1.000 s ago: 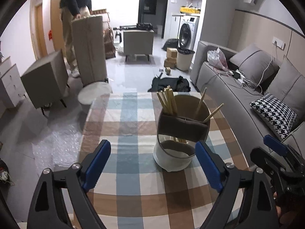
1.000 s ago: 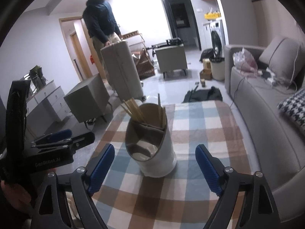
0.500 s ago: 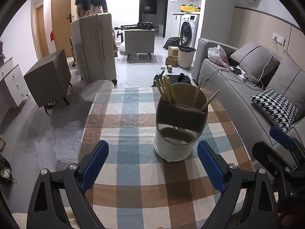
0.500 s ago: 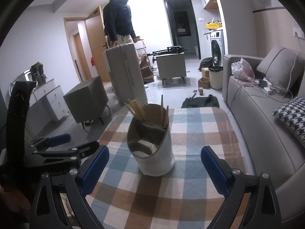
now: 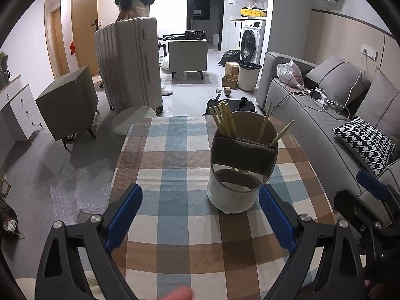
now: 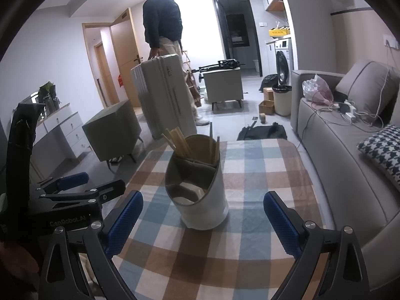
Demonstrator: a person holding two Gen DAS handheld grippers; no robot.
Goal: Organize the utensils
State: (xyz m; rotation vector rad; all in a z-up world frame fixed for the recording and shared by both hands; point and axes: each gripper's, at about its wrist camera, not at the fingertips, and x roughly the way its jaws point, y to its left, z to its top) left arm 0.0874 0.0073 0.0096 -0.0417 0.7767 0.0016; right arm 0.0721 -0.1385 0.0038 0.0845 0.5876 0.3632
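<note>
A white utensil holder (image 5: 237,175) with a grey inner divider stands upright on the checked tablecloth (image 5: 175,175). Several wooden chopsticks (image 5: 223,120) stand in its far left compartment, two more chopsticks (image 5: 272,130) in its far right one. The near compartment looks empty. It also shows in the right wrist view (image 6: 200,187). My left gripper (image 5: 200,217) is open and empty, just short of the holder. My right gripper (image 6: 202,222) is open and empty, near the holder's base. The left gripper also shows at the left of the right wrist view (image 6: 70,187).
A grey sofa (image 5: 312,125) with a houndstooth pillow (image 5: 365,142) runs along the table's right side. On the floor beyond stand a grey cabinet (image 5: 67,105) and a suitcase (image 5: 130,65) held by a person (image 6: 165,25).
Both grippers have drawn back and risen a little from the holder. The person with the suitcase has moved across the room. The holder and chopsticks have not moved.
</note>
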